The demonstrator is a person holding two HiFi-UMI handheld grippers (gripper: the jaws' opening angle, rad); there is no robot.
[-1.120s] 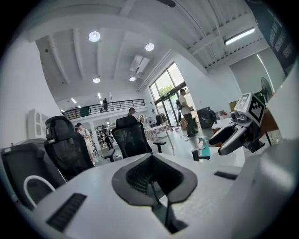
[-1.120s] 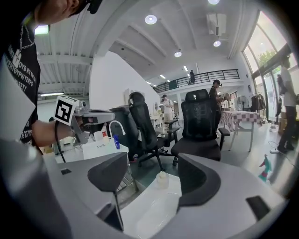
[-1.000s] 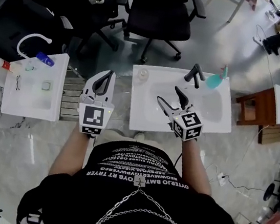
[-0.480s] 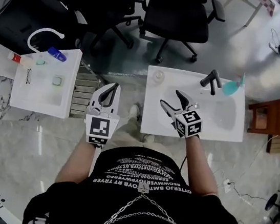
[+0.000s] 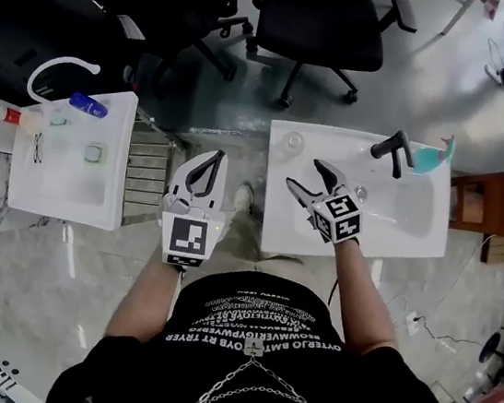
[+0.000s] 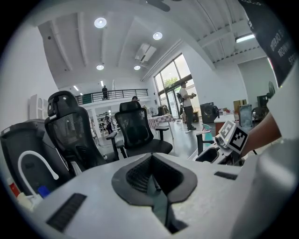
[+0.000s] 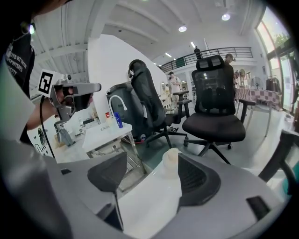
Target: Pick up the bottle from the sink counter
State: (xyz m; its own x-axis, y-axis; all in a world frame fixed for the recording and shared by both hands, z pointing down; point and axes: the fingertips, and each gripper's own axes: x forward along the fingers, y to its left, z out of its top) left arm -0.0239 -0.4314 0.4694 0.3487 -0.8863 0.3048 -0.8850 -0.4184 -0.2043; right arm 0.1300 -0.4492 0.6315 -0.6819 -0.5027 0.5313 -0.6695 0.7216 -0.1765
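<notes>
A small clear bottle stands at the back left corner of the white sink counter. In the right gripper view the bottle shows whitish, just beyond the jaws and close to the right-hand one. My right gripper hovers over the counter's left part, open and empty, a short way in front of the bottle. My left gripper hangs over the floor gap left of the counter, its fingers together with nothing held. In its own view the left gripper points at office chairs.
A black faucet and a teal spray bottle stand at the counter's back right. A second white table on the left carries a blue bottle. Black office chairs stand behind. A wooden stool is at the right.
The head view has shifted. Relative to the counter, my right gripper has moved left, nearer the small bottle. The left gripper stays shut beside the counter.
</notes>
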